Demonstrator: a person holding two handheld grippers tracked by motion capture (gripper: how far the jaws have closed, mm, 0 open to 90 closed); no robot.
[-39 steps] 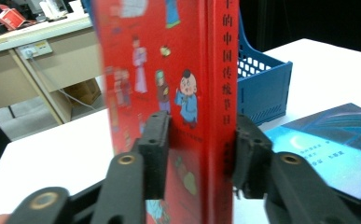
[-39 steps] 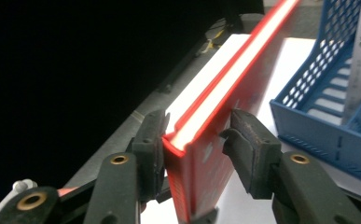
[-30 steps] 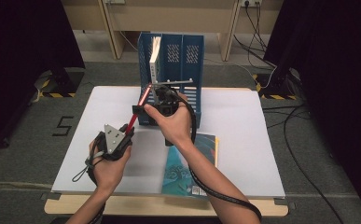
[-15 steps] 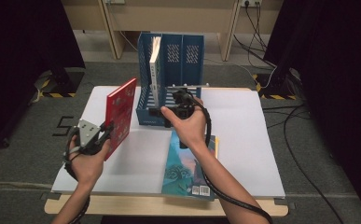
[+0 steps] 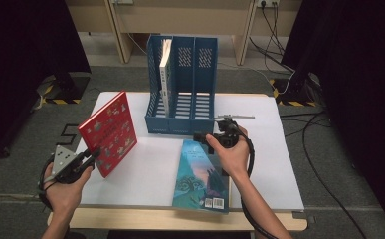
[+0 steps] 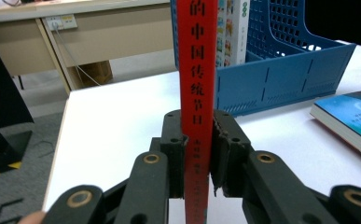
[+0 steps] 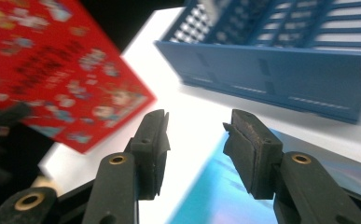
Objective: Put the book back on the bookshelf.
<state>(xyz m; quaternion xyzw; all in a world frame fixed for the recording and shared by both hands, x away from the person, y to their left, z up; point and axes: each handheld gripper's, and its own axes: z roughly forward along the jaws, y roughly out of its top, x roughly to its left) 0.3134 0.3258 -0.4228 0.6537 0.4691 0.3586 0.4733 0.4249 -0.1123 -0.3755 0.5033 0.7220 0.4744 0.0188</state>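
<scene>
The left tool (image 5: 88,158) is clamped on the spine of the red book (image 5: 108,132), holding it upright and tilted above the left part of the white desk (image 5: 150,174). The right tool (image 7: 194,135) has been narrowing its jaws, which stand apart with nothing between them, just above the top of the blue book (image 5: 201,174) lying flat. Behind both stands the blue file rack (image 5: 182,84), a white book (image 5: 165,74) in its left compartment.
</scene>
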